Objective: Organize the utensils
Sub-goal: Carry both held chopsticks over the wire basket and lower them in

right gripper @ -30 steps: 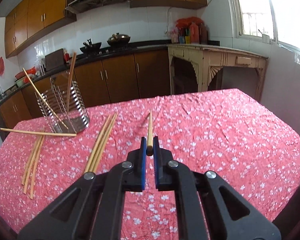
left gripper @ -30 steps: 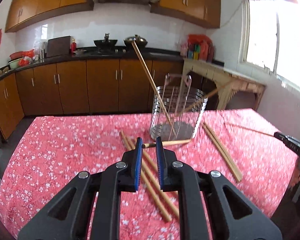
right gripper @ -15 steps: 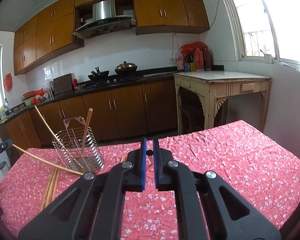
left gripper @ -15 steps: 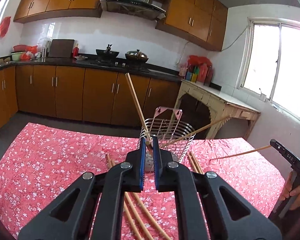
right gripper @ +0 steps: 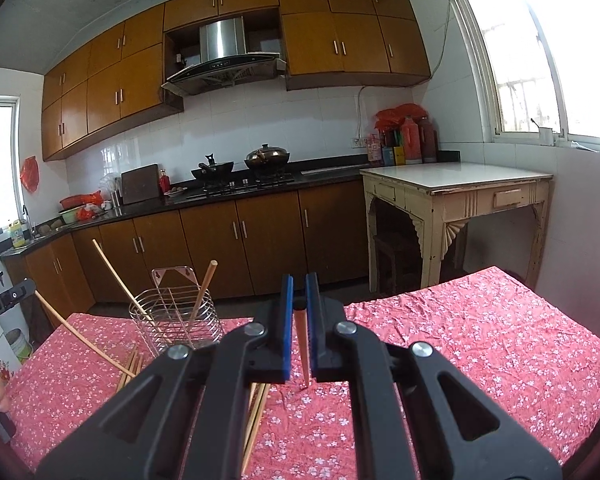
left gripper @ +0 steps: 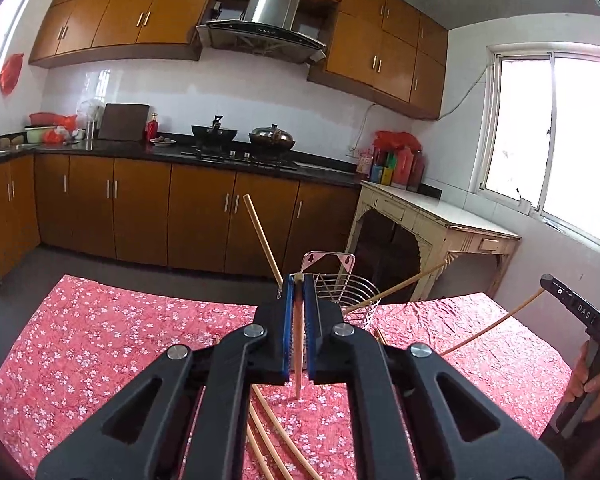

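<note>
My left gripper [left gripper: 299, 280] is shut on a wooden chopstick [left gripper: 297, 344] that hangs down between the blue pads toward the tablecloth. My right gripper [right gripper: 299, 280] is shut on another chopstick [right gripper: 302, 344], held the same way, tip down. The wire utensil basket [left gripper: 350, 298] stands just beyond the left gripper, with two chopsticks leaning in it; it also shows in the right wrist view [right gripper: 178, 320] at the left. Loose chopsticks [left gripper: 278, 436] lie on the cloth below the left gripper and, in the right wrist view, loose chopsticks [right gripper: 256, 412] lie under the right one.
The table has a red floral cloth [right gripper: 480, 344]. Each view shows the other gripper at its edge with its chopstick: the right gripper [left gripper: 576, 308] and the left gripper [right gripper: 4, 300]. Kitchen cabinets [left gripper: 140, 216] and a cream side table [right gripper: 456, 188] stand behind.
Both grippers have lifted and tilted up, raising their chopsticks off the cloth to hang tip down. The left gripper has come closer to the basket.
</note>
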